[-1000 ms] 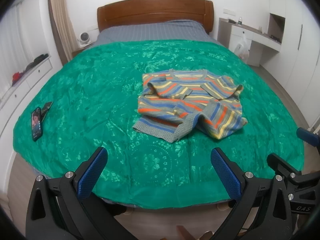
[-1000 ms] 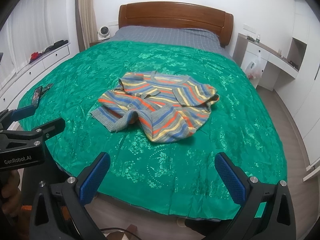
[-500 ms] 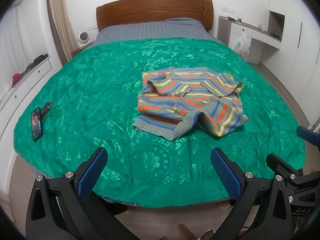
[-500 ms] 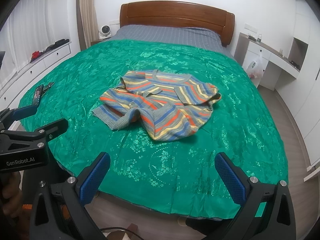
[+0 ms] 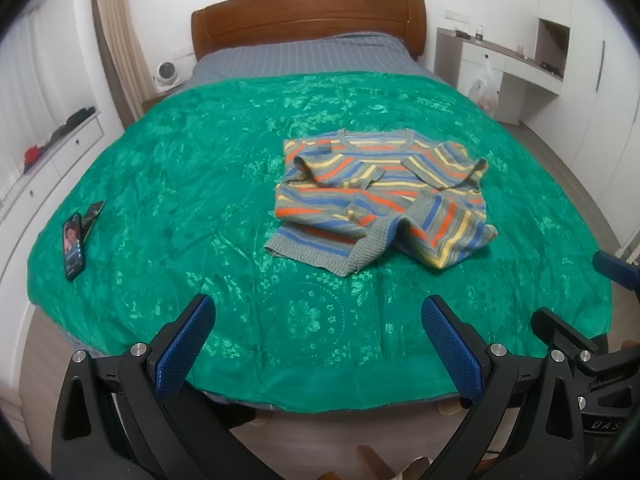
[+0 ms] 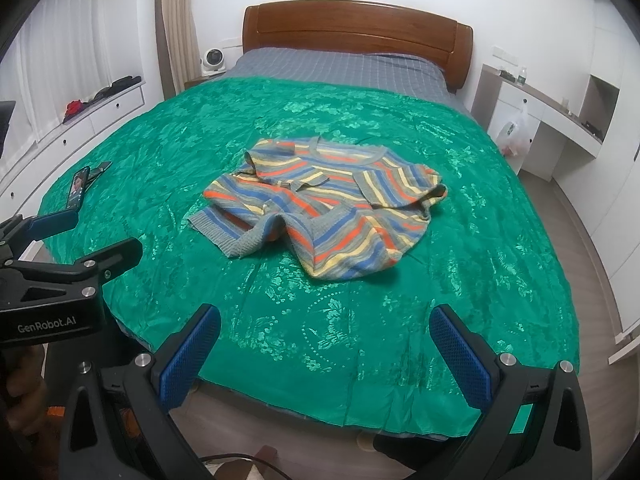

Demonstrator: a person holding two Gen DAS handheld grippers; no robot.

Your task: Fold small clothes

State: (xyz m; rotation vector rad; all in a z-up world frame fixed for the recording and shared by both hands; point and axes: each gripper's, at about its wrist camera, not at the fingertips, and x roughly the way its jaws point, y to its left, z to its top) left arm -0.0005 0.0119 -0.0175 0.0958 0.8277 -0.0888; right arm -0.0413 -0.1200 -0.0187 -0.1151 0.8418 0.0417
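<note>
Both tongs — left tongs (image 5: 318, 342) and right tongs (image 6: 326, 354) — gape empty, well short of the rumpled striped sweater (image 5: 380, 200) on the green bedspread (image 5: 180, 184).

My left tongs (image 5: 318, 344): black angular frame, two fingers faced with blue dimpled pads (image 5: 182, 350), silver screw heads at joints. My right tongs (image 6: 325, 354): same black frame, blue pads (image 6: 460, 362), silver screws. White "GenRobot.AI" lettering on left body at 9 o'clock in right view; "DAS" lettering on right body at 4 o'clock in left view.
</note>
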